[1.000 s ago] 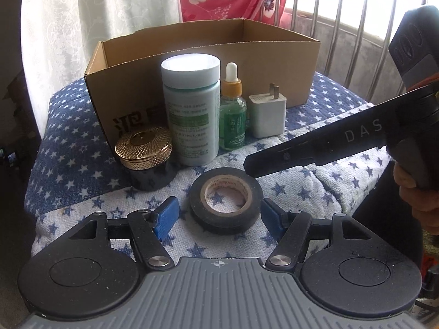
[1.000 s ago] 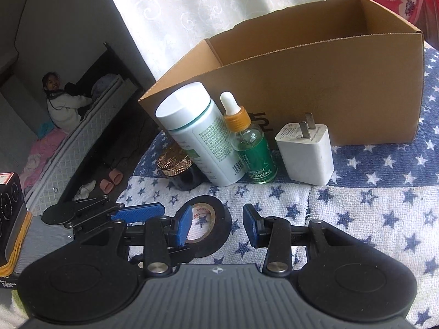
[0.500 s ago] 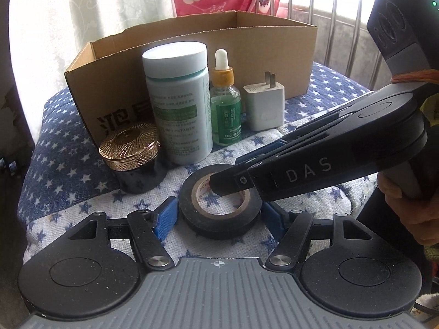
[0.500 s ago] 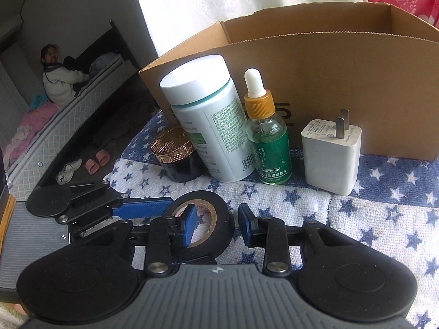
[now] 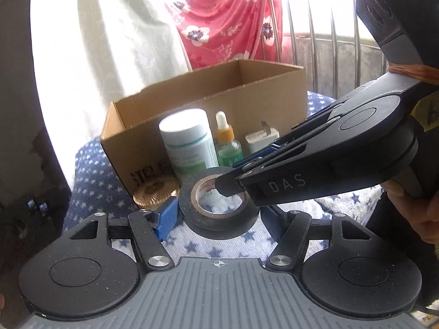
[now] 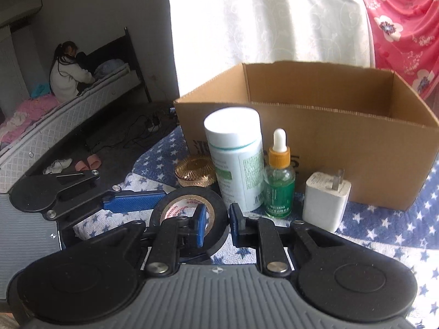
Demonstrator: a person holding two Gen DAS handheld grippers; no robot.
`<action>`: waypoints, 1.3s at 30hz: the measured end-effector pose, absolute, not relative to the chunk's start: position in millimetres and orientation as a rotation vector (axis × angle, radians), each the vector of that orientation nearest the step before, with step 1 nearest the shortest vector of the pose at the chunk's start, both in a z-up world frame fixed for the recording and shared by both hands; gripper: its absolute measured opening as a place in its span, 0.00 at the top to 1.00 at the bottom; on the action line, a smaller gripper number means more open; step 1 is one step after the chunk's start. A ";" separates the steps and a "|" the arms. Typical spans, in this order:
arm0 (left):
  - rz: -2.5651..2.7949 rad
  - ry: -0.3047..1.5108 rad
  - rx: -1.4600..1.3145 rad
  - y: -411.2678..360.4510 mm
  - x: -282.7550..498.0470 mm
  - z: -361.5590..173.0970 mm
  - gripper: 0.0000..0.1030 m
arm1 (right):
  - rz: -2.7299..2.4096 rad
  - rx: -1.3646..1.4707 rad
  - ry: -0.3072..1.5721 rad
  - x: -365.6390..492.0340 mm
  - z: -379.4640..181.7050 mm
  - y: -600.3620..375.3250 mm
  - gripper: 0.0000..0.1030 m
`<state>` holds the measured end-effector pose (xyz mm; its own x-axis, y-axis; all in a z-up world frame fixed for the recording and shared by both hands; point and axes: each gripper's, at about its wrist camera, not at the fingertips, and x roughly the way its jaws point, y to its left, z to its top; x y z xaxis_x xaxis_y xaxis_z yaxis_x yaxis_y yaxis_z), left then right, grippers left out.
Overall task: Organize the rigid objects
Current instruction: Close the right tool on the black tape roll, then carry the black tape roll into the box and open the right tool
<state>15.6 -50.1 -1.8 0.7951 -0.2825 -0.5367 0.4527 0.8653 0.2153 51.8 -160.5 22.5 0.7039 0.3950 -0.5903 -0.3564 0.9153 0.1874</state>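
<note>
A black tape roll [image 5: 219,205] [image 6: 219,205] is lifted off the star-patterned cloth. My right gripper [image 6: 216,226] is shut on its rim, one finger through the hole, one outside. My left gripper [image 5: 216,219] is open, its fingers either side of the roll and apart from it. Behind stand a white bottle [image 6: 236,161], a green dropper bottle [image 6: 279,181], a white plug adapter [image 6: 326,200] and a gold-lidded jar [image 6: 194,174]. An open cardboard box [image 6: 356,142] stands behind them.
The star-patterned cloth [image 6: 384,233] covers the surface. A white curtain [image 6: 274,13] and a red floral cloth [image 6: 403,22] hang behind the box. A person sits on a bed [image 6: 65,74] far left. Metal railings [image 5: 323,44] stand at the back right.
My right gripper has closed on the tape roll's rim and lifted it off the cloth. Both views have risen, so the box interior shows.
</note>
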 end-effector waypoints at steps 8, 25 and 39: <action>-0.379 0.338 0.413 -68.8 43.2 70.0 0.37 | 0.440 -0.016 0.472 60.1 101.4 -170.2 0.81; -0.527 0.857 0.297 -100.2 262.0 56.5 0.37 | 0.420 0.159 0.950 275.5 78.3 -235.5 0.80; -0.443 1.143 0.260 -120.9 370.8 -15.5 0.38 | 0.349 0.093 1.164 377.0 2.3 -233.2 0.82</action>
<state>370.8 -120.9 -15.5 0.3417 -0.2061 -0.9169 0.4663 0.8843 -0.0249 377.0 -233.2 2.3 0.3484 0.3161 -0.8824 -0.2207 0.9426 0.2505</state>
